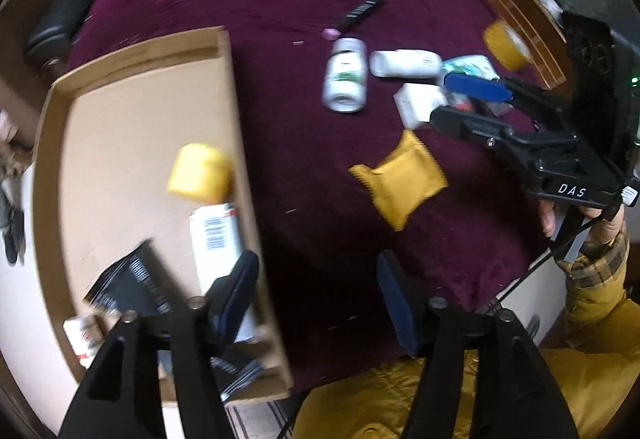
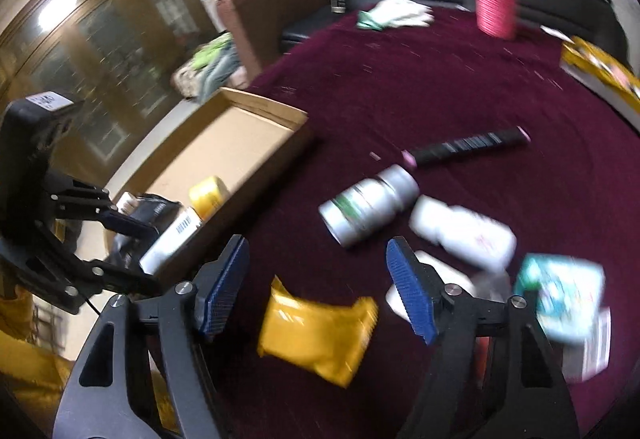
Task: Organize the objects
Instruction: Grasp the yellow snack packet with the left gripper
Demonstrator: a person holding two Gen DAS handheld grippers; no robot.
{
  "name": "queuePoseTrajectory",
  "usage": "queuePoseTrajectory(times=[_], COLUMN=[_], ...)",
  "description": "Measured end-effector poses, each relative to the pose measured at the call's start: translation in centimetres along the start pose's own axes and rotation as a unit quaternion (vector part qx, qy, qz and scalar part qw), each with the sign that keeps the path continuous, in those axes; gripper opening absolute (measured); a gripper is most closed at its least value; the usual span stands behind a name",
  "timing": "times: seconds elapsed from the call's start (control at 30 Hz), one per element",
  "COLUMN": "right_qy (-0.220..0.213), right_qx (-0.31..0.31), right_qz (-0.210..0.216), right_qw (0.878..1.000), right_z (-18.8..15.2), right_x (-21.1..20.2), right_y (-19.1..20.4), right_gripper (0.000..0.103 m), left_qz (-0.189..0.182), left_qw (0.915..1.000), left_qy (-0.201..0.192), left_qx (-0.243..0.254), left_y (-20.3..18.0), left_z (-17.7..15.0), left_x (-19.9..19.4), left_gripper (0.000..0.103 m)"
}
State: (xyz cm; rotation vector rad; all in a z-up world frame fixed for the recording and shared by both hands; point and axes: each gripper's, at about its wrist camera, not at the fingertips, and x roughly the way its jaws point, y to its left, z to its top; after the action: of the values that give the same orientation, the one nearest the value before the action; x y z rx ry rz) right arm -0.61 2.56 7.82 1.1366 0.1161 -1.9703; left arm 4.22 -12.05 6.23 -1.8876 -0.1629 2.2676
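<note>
Nearest, both tools stand wide with nothing between their pads: the left tool [image 1: 316,291] straddles the right wall of the cardboard box [image 1: 236,143], and the right tool [image 2: 320,283] hangs over a yellow packet [image 2: 316,339] on the maroon surface [image 2: 440,87]. Inside the box lie a yellow tub [image 1: 200,173] and a white carton [image 1: 216,239]. Farther right lie a silver bottle [image 2: 368,205] and a white bottle [image 2: 464,231], with a black comb [image 2: 468,145] beyond.
</note>
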Motion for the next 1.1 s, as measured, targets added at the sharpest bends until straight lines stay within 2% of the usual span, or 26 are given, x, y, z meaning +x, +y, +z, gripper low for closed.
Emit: queuePoseTrajectory(times=[0.27, 0.33, 0.43, 0.67, 0.87, 0.97, 1.07, 1.1], right_qy=[-0.012, -0.010, -0.010, -0.021, -0.017, -0.014, -0.011, -0.011], right_qx=[0.102, 0.115, 0.120, 0.136, 0.135, 0.128, 0.126, 0.126], right_qz=[-0.031, -0.038, -0.047, -0.047, -0.043, -0.042, -0.039, -0.036], right_qw=[0.994, 0.993, 0.992, 0.989, 0.990, 0.991, 0.991, 0.991], right_z=[-3.7, -4.5, -5.2, -6.2, -6.3, -6.2, -6.1, -6.0], right_x=[-2.8, -3.2, -4.0, -4.5, -4.0, -3.8, -3.6, -3.6], right_y=[-4.3, -4.8, -5.2, -6.0, -5.8, -5.7, -5.7, -5.7], right_gripper=[0.074, 0.082, 0.082, 0.082, 0.082, 0.082, 0.082, 0.082], left_qz=[-0.023, -0.031, -0.024, -0.009, -0.009, 0.008, 0.017, 0.020], left_qw=[0.9973, 0.9960, 0.9942, 0.9895, 0.9857, 0.9828, 0.9835, 0.9832], left_qy=[0.022, 0.018, 0.004, 0.012, 0.033, 0.024, 0.011, 0.009], left_qx=[0.066, 0.082, 0.105, 0.144, 0.165, 0.183, 0.180, 0.181], left_y=[-4.3, -5.1, -6.0, -7.5, -8.3, -8.8, -8.8, -8.8], left_z=[3.0, 3.5, 4.4, 5.6, 4.7, 4.1, 3.9, 3.9], left_x=[4.0, 4.3, 4.8, 7.2, 8.8, 8.7, 8.8, 8.8], left_gripper=[0.071, 0.071, 0.071, 0.071, 0.071, 0.071, 0.070, 0.067])
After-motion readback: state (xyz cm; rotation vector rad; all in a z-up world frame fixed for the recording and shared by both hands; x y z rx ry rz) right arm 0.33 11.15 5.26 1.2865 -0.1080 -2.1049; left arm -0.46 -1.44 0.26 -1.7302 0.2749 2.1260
